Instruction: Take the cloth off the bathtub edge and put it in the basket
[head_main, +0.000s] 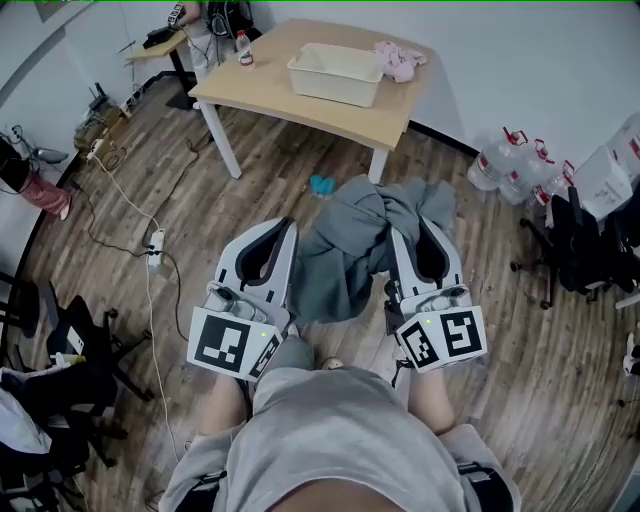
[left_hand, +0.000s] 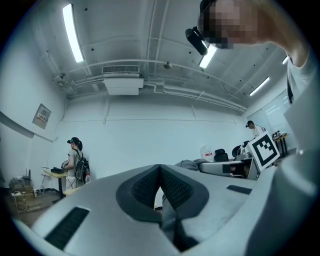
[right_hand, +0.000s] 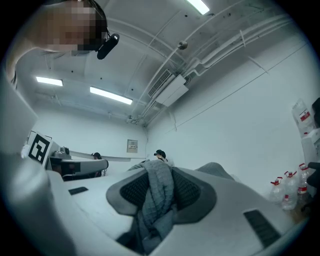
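My right tongs are clamped on a thick, bunched fold of the gray cloth, which fills the gap between the pads and spills out below them. My left tongs are drawn narrow, the pads meeting at the tips, with only a thin strip of that cloth pinched lower down between them. I hold both tongs up in front of me, side by side. The cloth hangs between them in a loose heap above the wood floor, on the near side of the table. The basket, a pale tub, sits on the table top, well apart from the cloth. A pink rag lies beside it at the table's far corner, and a bottle stands at the table's left end. A small blue thing lies on the floor just by the table's near edge. Water jugs stand to the right of the table, by the wall.
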